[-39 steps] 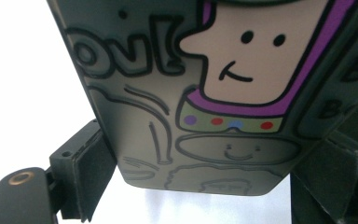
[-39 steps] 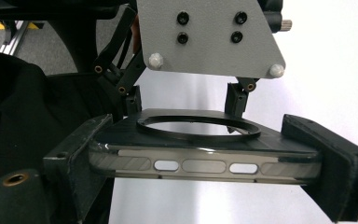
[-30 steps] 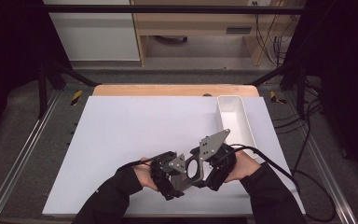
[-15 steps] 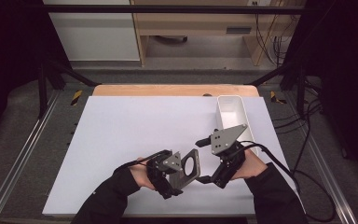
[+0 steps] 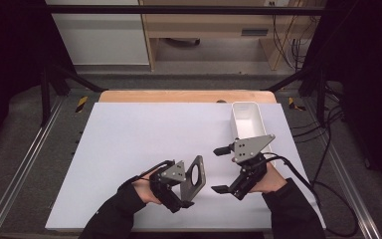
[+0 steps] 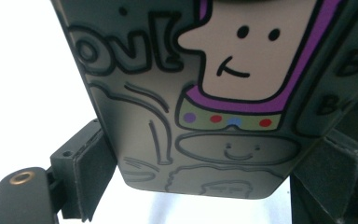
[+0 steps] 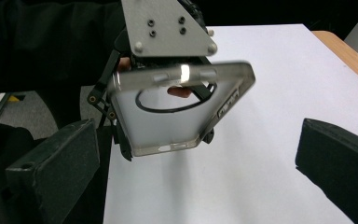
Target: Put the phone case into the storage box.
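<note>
A grey translucent phone case [image 5: 195,174] with a round ring cut-out stands upright above the white table cover, and my left gripper [image 5: 183,191] is shut on its lower end. In the left gripper view the case's printed side [image 6: 200,116], a cartoon face with purple outline, sits clamped between the two pads [image 6: 86,177]. My right gripper [image 5: 221,170] hangs to the right of the case, open, nothing between its jaws. The right gripper view looks at the case [image 7: 177,116] from its plain side, under the left gripper's grey plate [image 7: 168,25].
A long white tray [image 5: 235,124] stands at the back right of the white table cover [image 5: 139,134]. A wooden table edge [image 5: 179,95] runs behind it. Metal rails flank the table, and cables trail off at the right.
My right gripper has drawn away to the right from the case and its jaws now stand wide apart. The left gripper keeps the case and has shifted slightly right.
</note>
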`<state>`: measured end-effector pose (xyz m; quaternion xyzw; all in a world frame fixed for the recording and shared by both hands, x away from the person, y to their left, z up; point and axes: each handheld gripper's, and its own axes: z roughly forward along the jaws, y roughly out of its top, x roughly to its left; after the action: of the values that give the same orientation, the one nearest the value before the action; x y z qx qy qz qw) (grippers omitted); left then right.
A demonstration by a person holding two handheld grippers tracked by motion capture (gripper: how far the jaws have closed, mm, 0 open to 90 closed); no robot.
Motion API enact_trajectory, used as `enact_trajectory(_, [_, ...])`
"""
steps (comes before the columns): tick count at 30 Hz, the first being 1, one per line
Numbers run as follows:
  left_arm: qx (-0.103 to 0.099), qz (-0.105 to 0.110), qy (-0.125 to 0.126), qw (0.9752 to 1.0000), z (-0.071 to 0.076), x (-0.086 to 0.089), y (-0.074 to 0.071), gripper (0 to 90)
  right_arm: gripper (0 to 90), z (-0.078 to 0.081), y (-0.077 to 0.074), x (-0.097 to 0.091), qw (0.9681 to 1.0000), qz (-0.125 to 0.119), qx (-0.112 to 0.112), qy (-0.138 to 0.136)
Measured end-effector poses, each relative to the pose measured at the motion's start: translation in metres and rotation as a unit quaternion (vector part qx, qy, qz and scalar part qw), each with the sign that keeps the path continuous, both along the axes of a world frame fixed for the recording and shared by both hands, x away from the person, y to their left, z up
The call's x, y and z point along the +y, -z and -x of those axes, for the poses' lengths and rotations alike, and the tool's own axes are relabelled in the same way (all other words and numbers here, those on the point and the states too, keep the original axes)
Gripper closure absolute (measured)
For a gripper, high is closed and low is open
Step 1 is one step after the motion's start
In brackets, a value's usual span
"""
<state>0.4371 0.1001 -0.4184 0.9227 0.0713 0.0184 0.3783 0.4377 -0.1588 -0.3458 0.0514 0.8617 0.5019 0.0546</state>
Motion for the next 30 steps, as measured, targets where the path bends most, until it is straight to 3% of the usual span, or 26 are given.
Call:
enact_trajectory(6, [0.004, 0.030, -0.003, 0.9995, 0.002, 0.004, 0.003, 11.5, 0.1, 0.000, 0.009, 0.001, 0.9998, -0.016, 0.011, 0.002])
enact_trajectory(15, [0.005, 0.052, 0.003, 0.9986, 0.003, 0.001, 0.004, 11.5, 0.1, 0.002, 0.017, 0.005, 0.9993, -0.030, 0.023, 0.001])
enact_trajectory(30, [0.001, 0.061, 0.012, 0.9980, 0.003, -0.004, 0.001, 11.6, 0.1, 0.003, 0.021, 0.011, 0.9988, -0.038, 0.029, -0.002])
